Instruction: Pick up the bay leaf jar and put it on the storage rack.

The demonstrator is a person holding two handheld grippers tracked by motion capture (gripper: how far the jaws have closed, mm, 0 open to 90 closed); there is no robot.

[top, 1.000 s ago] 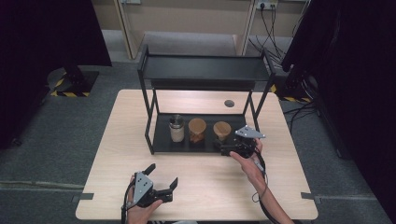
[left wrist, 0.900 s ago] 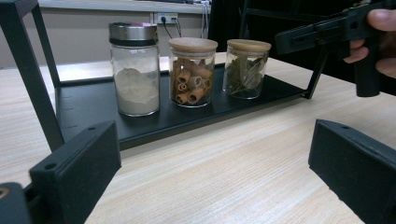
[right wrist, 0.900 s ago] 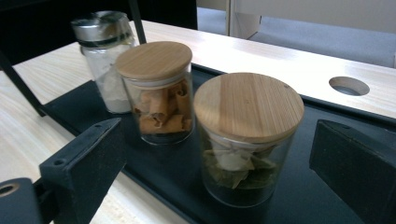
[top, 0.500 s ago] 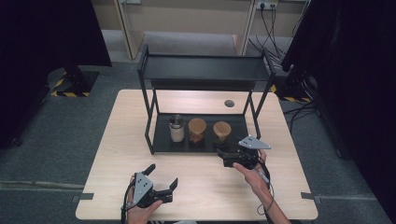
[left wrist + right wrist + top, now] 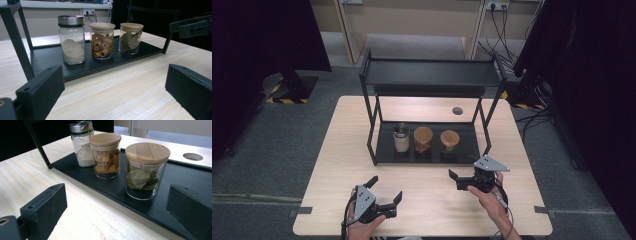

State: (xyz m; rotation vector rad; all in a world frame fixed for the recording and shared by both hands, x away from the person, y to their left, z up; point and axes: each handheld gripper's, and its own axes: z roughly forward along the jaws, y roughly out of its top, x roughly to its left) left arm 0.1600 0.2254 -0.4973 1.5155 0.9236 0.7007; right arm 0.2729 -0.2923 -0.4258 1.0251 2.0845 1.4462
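Nearest to us, our left hand-held gripper sits low at the front edge of the bench, its jaws spread wide with nothing between them. A little further in and to the right, our right hand-held gripper hovers over the bench just in front of the rack's black tray, pointing toward the jars; its jaws also stand well apart and hold nothing.

Beyond it, three jars stand upright in a row on the tray, close together but not touching. The bay-leaf jar with its wooden lid is nearest the right hand-held gripper, well inside the tray's front edge. Next along is the cinnamon jar, also wood-lidded. Farthest is the metal-capped powder jar.

Above them runs the rack's upper shelf.
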